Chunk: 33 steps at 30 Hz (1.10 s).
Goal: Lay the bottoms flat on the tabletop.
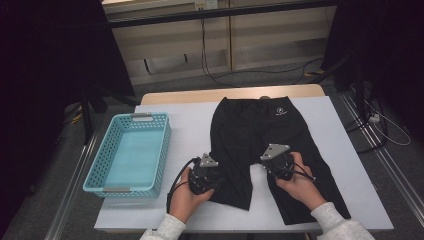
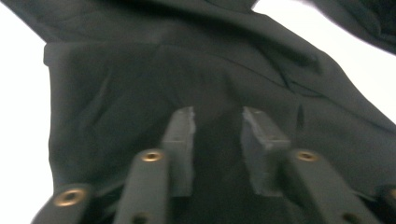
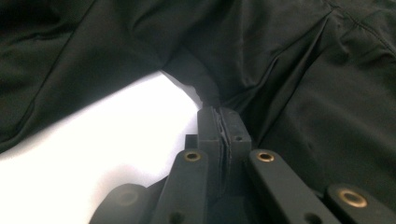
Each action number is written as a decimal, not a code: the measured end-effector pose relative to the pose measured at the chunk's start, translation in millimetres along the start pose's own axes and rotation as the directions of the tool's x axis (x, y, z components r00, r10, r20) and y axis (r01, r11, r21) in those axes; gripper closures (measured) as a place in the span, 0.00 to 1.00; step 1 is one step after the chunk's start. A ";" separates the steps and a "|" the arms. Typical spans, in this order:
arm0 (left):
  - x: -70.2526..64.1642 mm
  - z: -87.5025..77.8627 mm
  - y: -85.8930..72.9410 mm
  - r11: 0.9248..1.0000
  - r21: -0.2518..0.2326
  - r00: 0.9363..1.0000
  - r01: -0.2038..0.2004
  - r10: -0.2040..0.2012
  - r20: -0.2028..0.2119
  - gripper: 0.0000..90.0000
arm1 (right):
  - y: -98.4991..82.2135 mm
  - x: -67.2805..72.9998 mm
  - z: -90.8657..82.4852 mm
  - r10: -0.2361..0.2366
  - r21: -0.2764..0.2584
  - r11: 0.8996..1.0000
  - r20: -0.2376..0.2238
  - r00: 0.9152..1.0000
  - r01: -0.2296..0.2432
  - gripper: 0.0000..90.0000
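Observation:
A pair of black shorts (image 1: 260, 125) lies flat on the white table cover (image 1: 185, 120), waistband at the far side, legs toward me. My left gripper (image 1: 216, 175) rests over the outer part of the left leg; in the left gripper view its jaws (image 2: 217, 116) stand apart over the dark cloth (image 2: 140, 79), with the pads (image 2: 182, 140) not pressing on it. My right gripper (image 1: 268, 167) sits at the inner edge of the right leg. In the right gripper view its jaws (image 3: 218, 112) are shut on a pinched fold of the shorts (image 3: 303, 93).
A light blue perforated basket (image 1: 100, 170) stands on the left part of the table, with nothing in it. Bare white cover shows between the shorts' legs (image 3: 116, 135). Cables trail over the floor behind the table and at the right.

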<state>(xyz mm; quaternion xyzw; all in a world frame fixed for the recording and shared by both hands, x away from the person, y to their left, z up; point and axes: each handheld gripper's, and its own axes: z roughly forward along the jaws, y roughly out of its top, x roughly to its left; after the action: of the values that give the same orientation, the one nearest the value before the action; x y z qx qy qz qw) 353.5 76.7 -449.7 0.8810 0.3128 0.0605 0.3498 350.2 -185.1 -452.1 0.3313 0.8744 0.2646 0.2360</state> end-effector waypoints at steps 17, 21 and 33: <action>19.1 -24.6 9.5 0.987 -0.025 0.984 0.159 -0.156 0.087 1.00 | -2.6 -2.9 -0.9 0.023 -0.011 1.000 -0.011 1.000 -0.023 0.99; 27.4 -30.9 7.4 0.983 -0.045 0.982 0.179 -0.175 0.076 1.00 | -3.4 -3.9 -1.1 0.024 -0.013 1.000 -0.013 1.000 -0.024 0.99; 50.2 -46.2 7.9 0.969 -0.102 0.972 0.227 -0.231 -0.034 1.00 | -7.0 -6.7 -5.6 0.013 -0.009 1.000 -0.008 1.000 -0.013 0.99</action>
<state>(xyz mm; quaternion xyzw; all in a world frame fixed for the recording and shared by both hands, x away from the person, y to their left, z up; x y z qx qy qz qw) 382.4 128.8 -415.6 0.8192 0.4171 0.0550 0.3897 348.2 -196.1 -450.7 0.3350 0.8719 0.2713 0.2324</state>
